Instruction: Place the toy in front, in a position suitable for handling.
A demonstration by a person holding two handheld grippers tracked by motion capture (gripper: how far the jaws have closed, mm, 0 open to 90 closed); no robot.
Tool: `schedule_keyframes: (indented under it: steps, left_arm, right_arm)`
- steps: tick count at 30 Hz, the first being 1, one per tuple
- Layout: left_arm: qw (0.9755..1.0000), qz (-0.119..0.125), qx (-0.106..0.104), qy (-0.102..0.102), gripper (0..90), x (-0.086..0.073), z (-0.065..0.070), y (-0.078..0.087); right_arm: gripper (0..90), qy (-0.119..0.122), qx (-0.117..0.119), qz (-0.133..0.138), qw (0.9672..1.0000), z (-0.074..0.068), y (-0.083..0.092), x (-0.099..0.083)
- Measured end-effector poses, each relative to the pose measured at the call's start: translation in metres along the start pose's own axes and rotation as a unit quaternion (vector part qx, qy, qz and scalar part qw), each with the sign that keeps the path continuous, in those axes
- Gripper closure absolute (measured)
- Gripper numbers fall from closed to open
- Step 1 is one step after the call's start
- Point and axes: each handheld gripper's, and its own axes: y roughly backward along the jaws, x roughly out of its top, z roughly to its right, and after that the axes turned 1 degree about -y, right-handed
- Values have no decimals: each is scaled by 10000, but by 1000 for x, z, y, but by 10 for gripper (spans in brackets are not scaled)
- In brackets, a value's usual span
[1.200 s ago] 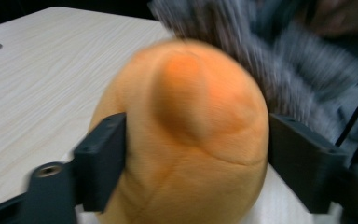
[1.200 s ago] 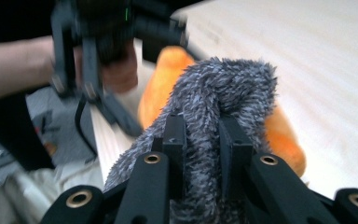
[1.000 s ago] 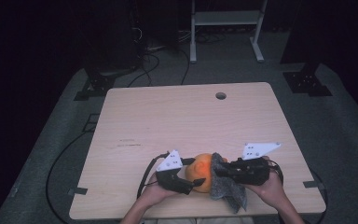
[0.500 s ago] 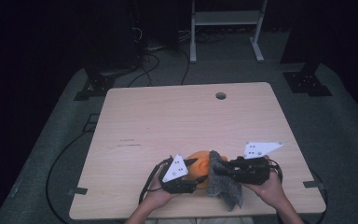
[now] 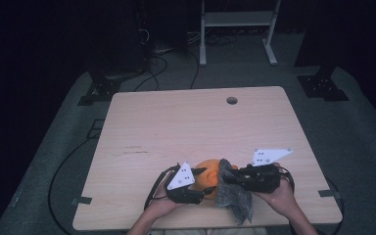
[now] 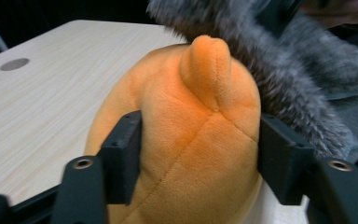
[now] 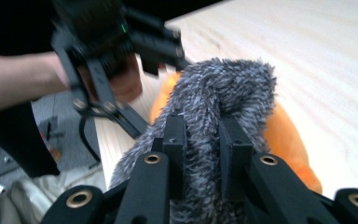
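Note:
An orange plush toy sits near the front edge of the wooden table. My left gripper is shut on it; in the left gripper view both jaws press the sides of the orange plush toy below its small ear. A grey furry cloth drapes against the toy's right side and hangs over the table's front. My right gripper is shut on a fold of the grey furry cloth, with the orange plush toy behind it. The left gripper shows beyond.
A round cable hole lies at the table's far right. Black cables trail over the grey floor at the left. A white shelf frame and dark stands are behind the table.
My left gripper has tilted and shifted slightly right along the toy, its grey plate now facing up. The right gripper and cloth have barely moved.

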Motion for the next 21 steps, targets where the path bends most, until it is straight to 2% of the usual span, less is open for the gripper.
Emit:
schedule_keyframes:
  steps: [2,4,5,7,9,10,12,16,19,21]
  left_arm:
    - [9997,69,-65,218,253,1,-3,2]
    - [9993,31,-24,379,184,1,-6,1]
    - [9994,20,-34,334,195,0,-5,0]
    - [9999,-17,-83,132,271,0,-1,-2]
    - [9998,-83,-173,-101,318,1,4,-4]
    - [9996,-116,-176,-201,336,1,5,-5]
    - [9992,-168,-203,-291,356,0,5,-4]
    - [9991,-156,-252,-303,389,-2,2,-2]
    - [9990,-149,-273,-327,393,-2,1,-2]
    - [9991,-137,-308,-270,378,-2,1,-2]
  right_arm:
    - [751,-96,125,-169,9997,4,-4,-5]
    - [748,-94,176,-257,9995,4,-2,-6]
    - [746,-94,155,-251,9995,2,0,-4]
    - [744,-15,199,-141,9997,-3,3,1]
    - [745,-37,409,89,9991,-6,4,6]
    - [745,-20,372,90,9993,-8,4,8]
    - [749,83,210,-93,9997,-7,1,7]
    - [754,10,221,-232,9995,2,1,-1]
    - [755,-70,-57,-328,9994,10,9,-5]
    - [756,-162,-104,-323,9993,13,11,-8]
